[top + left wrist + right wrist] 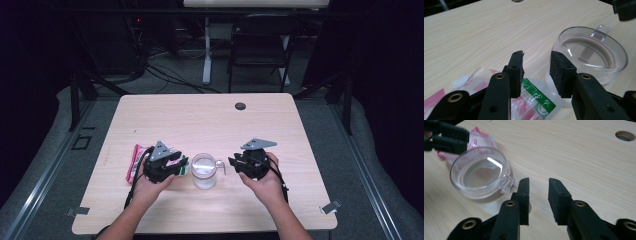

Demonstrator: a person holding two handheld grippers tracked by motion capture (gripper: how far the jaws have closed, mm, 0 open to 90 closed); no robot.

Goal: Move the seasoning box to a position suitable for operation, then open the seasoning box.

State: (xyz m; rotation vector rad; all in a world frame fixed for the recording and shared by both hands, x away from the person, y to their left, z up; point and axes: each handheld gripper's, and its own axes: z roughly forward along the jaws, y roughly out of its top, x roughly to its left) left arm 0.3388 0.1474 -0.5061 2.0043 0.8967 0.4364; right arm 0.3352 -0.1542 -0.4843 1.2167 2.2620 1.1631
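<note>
Pale wooden table [200, 115]: my left gripper [536, 66] gapes over the snack packet [534, 97]; my right gripper [538, 187] gapes, empty, beside the clear cup [480, 173].

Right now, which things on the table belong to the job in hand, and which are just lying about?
In the job:
- clear cup with a handle, between the two grippers
- red, white and green packet under the left gripper
- right gripper, fingers apart beside the cup's handle

Lying about:
- cable hole in the table
- folding chair behind
</note>
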